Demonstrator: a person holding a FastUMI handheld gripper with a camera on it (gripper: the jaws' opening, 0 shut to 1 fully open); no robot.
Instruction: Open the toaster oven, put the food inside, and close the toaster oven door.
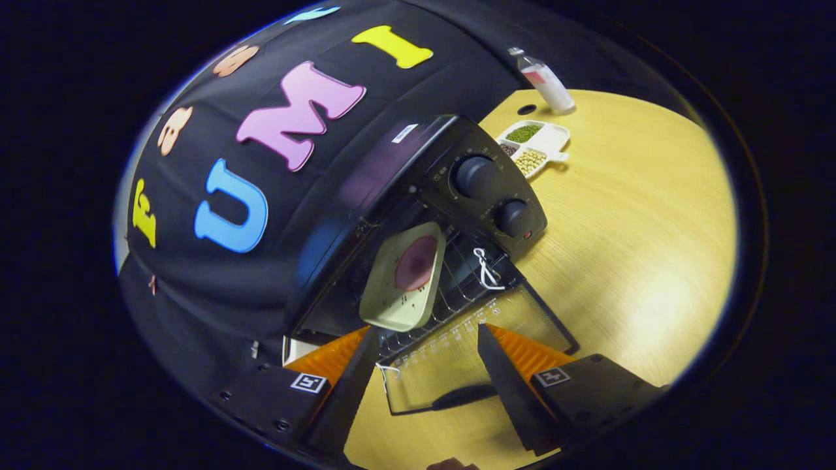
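Note:
A black toaster oven stands on the wooden table with its glass door folded down flat toward me. On the wire rack inside lies a cream rectangular plate carrying a dark reddish piece of food. My gripper hovers open just in front of the oven mouth, above the lowered door. The plate's near edge sits just ahead of the fingertips, and nothing is held between them. Two round knobs line the oven's control panel.
Beyond the oven on the table sits a white divided dish with green and pale beans, and a small bottle lies behind it. A white cord hangs at the rack's right side. The door's handle lies nearest me.

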